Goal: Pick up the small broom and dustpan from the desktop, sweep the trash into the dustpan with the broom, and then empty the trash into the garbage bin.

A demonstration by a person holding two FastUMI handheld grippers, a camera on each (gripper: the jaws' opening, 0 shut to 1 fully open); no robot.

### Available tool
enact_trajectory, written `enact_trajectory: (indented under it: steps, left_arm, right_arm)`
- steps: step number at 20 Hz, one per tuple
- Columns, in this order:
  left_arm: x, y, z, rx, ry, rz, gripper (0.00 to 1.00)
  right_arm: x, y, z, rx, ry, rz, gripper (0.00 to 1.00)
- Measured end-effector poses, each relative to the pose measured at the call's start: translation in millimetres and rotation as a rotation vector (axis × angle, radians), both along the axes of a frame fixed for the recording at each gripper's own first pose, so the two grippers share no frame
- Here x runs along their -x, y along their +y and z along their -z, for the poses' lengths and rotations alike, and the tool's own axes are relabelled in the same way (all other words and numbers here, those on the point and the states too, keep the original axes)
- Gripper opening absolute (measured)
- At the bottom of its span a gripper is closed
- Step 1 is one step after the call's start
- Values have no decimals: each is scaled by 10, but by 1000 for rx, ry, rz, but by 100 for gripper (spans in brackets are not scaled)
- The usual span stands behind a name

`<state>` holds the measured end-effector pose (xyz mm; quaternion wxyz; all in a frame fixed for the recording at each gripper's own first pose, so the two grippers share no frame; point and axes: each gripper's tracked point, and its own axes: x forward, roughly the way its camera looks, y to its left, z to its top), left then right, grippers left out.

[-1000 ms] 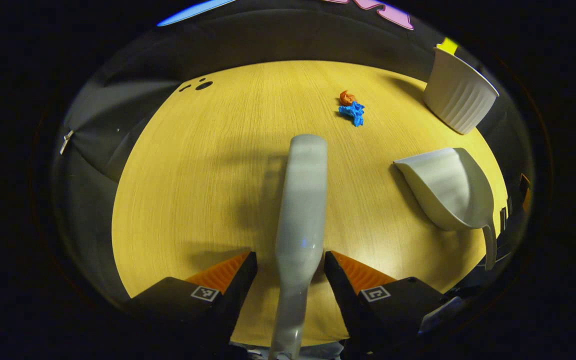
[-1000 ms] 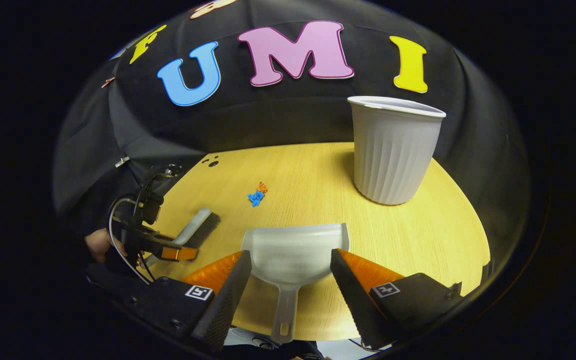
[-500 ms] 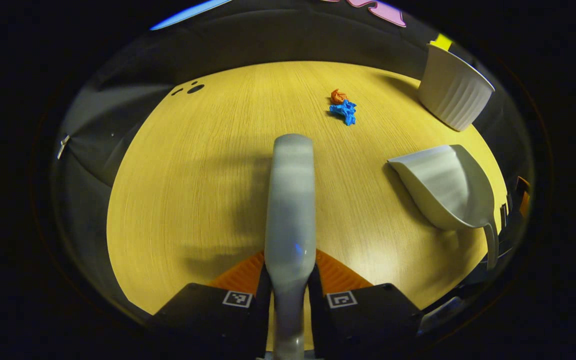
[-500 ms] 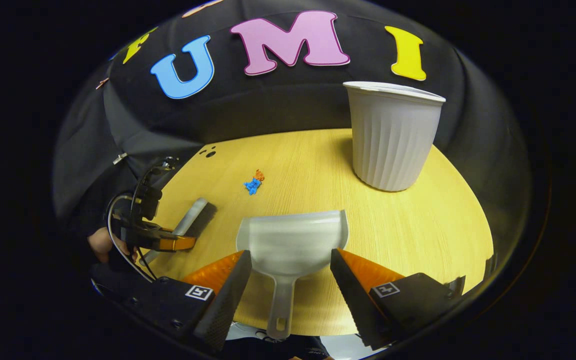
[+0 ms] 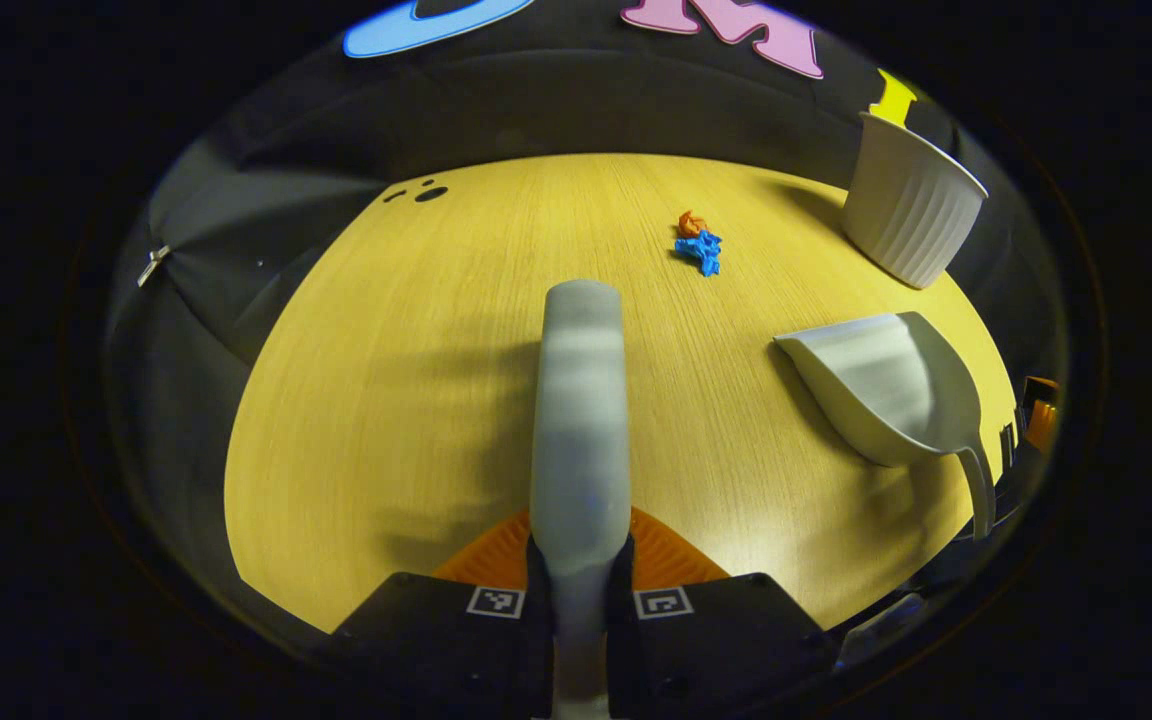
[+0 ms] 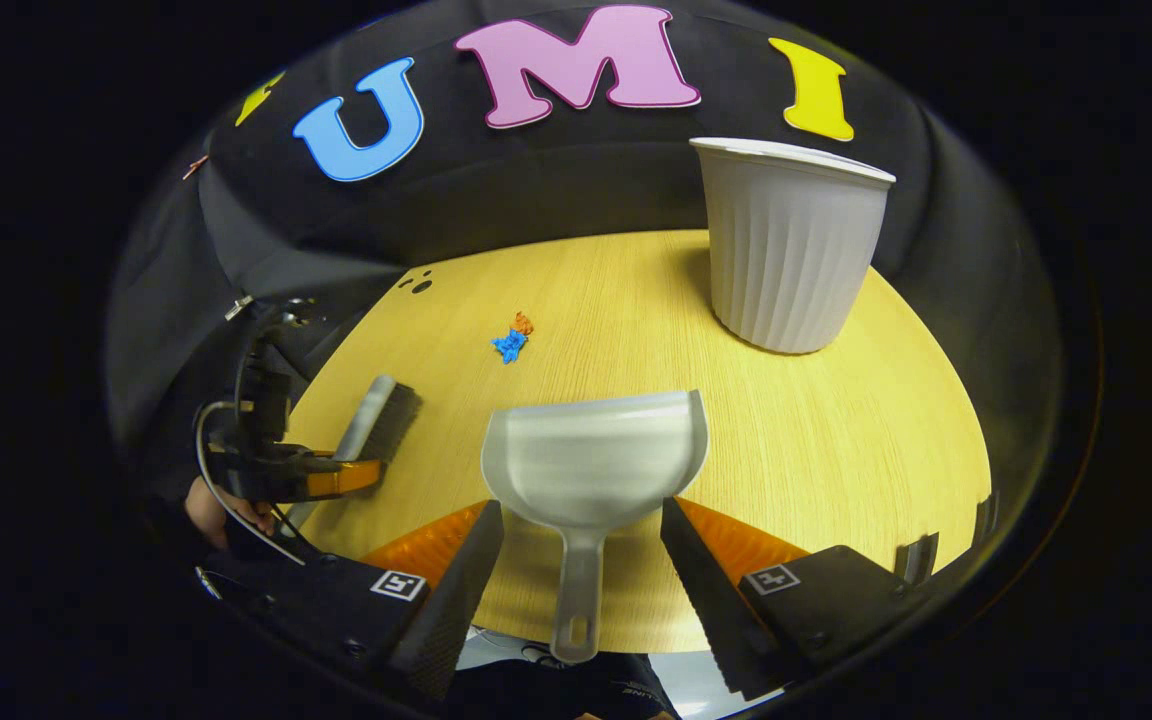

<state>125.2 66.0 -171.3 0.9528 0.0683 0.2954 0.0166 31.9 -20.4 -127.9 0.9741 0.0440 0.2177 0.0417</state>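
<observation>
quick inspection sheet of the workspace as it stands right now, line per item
surface: wooden desktop, a few small dark holes near its far left corner
broom: handle clamped in the left gripper, head pointing toward the trash
dustpan: flat on the desktop, handle lying between the right gripper's fingers, untouched
trash: blue and orange scraps together mid-desktop, not yet swept
garbage bin: white, ribbed, upright at the far right
clutter: nothing seen
left gripper: shut on the broom
right gripper: open, straddling the dustpan handle
cables: a wire loops off the left gripper's body in the right gripper view
surroundings: black cloth wall behind the desktop
</observation>
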Motion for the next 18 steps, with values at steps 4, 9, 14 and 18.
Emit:
enact_trajectory:
  steps: [4, 9, 14, 18]
  left_arm:
    - [333, 45, -237, 42, -65, -16, 27]
    - [595, 92, -342, 91, -99, -54, 25]
    - [695, 157, -309, 121, -83, -94, 25]
    - [705, 190, -295, 150, -73, -121, 25]
  right_arm:
    - [16, 40, 247, -3, 85, 13, 99]
    - [-46, 22, 657, 24, 205, 40, 99]
    - [-201, -42, 1058, 51, 307, 75, 99]
    - [-321, -55, 1212, 53, 350, 93, 98]
